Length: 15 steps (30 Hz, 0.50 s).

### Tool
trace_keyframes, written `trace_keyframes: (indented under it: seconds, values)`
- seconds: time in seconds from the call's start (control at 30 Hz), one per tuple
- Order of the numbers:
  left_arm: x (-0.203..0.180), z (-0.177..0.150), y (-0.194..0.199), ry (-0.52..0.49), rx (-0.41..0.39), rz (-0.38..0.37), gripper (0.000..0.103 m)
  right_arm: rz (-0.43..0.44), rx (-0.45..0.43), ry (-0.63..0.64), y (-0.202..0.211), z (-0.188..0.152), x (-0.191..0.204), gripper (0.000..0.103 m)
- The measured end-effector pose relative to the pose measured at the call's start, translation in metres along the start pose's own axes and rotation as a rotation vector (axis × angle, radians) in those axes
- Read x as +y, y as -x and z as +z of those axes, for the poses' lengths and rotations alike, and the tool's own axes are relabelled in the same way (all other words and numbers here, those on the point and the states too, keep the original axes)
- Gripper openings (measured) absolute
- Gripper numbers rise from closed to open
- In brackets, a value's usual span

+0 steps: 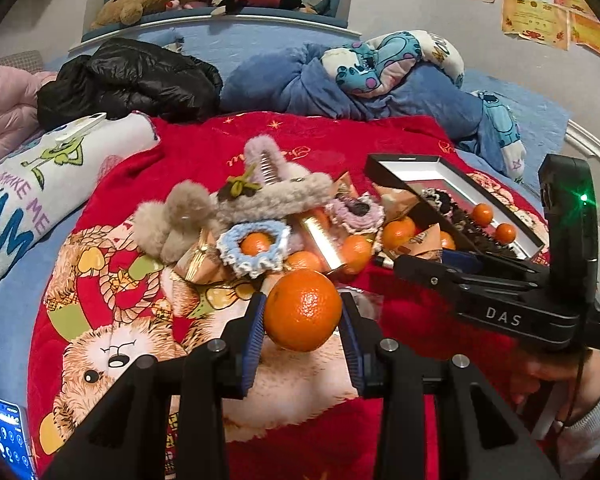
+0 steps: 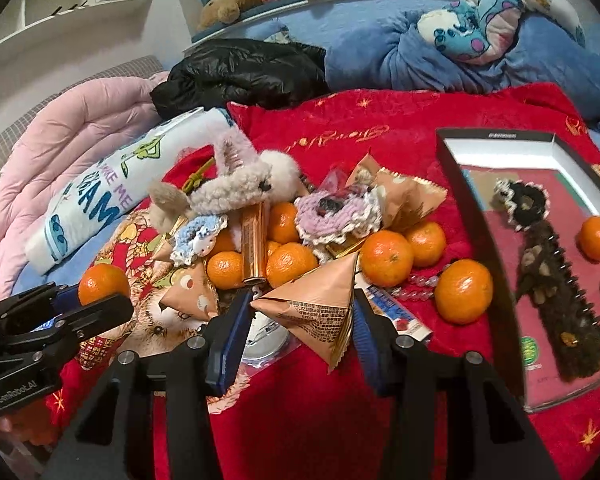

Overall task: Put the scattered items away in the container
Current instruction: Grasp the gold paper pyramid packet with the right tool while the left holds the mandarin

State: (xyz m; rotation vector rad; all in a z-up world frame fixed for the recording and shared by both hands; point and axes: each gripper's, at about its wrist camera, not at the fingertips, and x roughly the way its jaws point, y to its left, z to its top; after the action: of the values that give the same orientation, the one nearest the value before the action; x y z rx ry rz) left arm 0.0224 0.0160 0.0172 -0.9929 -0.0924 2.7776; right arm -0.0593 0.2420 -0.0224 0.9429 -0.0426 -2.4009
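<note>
My left gripper is shut on a tangerine, lifted above the red blanket; it also shows at the left of the right wrist view as a tangerine. My right gripper is shut on a tan triangular snack packet, pinched between the blue pads. The black-rimmed box lies to the right, holding a dark fuzzy hair clip, a black scrunchie and tangerines. A pile of tangerines, packets, scrunchies and fluffy clips lies ahead.
The red blanket covers a blue bed. A white printed pillow and pink quilt lie left, a black jacket and blue plush bedding behind. A phone glows bottom left. A person's hand holds the right gripper.
</note>
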Motion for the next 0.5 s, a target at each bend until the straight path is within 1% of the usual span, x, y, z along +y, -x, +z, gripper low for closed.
trace_keyframes:
  seconds: [0.13,0.23,0.33,0.5]
  values:
    - [-0.009,0.011,0.006,0.020,-0.018,-0.038,0.037,0.009,-0.029,-0.032,0.010,0.006,-0.011,0.047]
    - [-0.017,0.018,0.008,0.025,-0.032,-0.079,0.037,-0.010,-0.056,-0.019,0.018,0.008,-0.016,0.048]
    - [-0.030,0.023,0.005,0.027,-0.043,-0.116,0.037,-0.004,-0.068,-0.016,0.025,0.006,-0.022,0.048]
    - [-0.051,0.028,-0.004,0.021,-0.038,-0.149,0.037,-0.013,-0.087,-0.007,0.040,0.003,-0.033,0.048]
